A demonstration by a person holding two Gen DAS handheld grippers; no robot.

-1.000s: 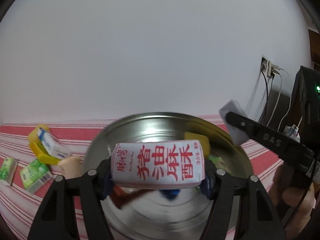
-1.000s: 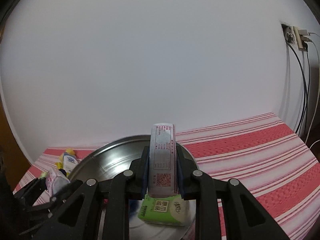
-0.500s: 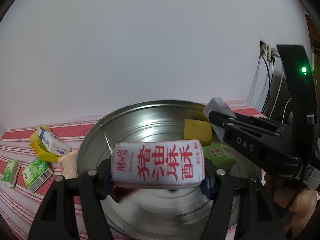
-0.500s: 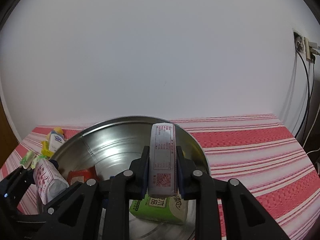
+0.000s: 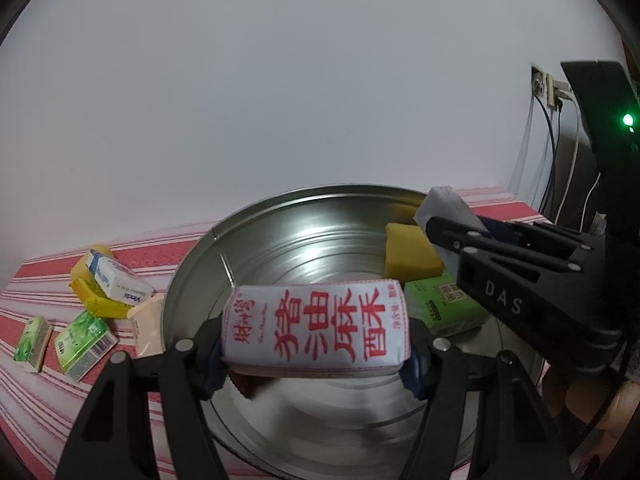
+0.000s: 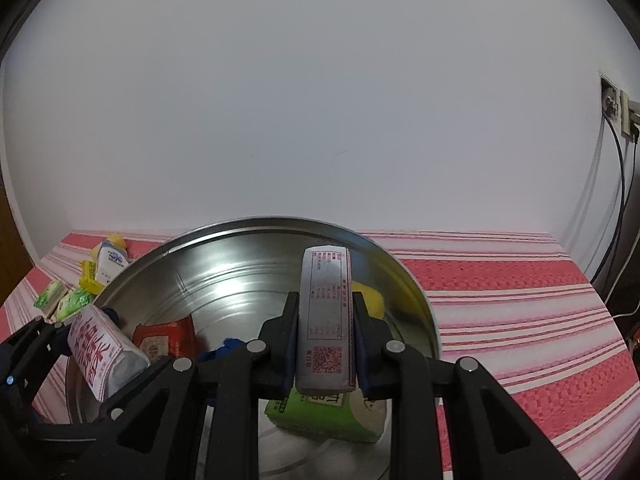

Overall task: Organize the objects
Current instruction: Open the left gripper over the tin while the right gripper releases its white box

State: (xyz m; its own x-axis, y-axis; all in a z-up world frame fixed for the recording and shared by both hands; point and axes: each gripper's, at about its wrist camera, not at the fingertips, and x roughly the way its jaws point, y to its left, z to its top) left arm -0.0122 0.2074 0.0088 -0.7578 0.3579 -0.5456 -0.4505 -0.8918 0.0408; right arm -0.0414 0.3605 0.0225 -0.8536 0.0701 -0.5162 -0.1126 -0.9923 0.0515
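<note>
A large round steel tray [image 5: 280, 240] [image 6: 224, 264] sits on a red-and-white striped cloth. My left gripper [image 5: 316, 356] is shut on a white packet with red characters [image 5: 316, 328] [image 6: 100, 352], held crosswise above the tray's near side. My right gripper [image 6: 326, 344] is shut on a second white packet [image 6: 326, 320] [image 5: 440, 208], gripped edge-on over the tray's right part. Inside the tray lie a yellow block [image 5: 410, 252], a green packet [image 5: 444, 308] [image 6: 324, 416] and a red packet [image 6: 164, 338].
Left of the tray several small items lie on the cloth [image 5: 24, 400]: a white-and-blue tissue pack [image 5: 118, 284] on yellow packets [image 5: 96, 304], two green boxes [image 5: 82, 344], a beige packet [image 5: 146, 324]. Wall sockets with cables [image 6: 624, 120] are at the right.
The right gripper with its packet has come in over the tray's right side and sunk slightly. The left gripper keeps its packet almost in place.
</note>
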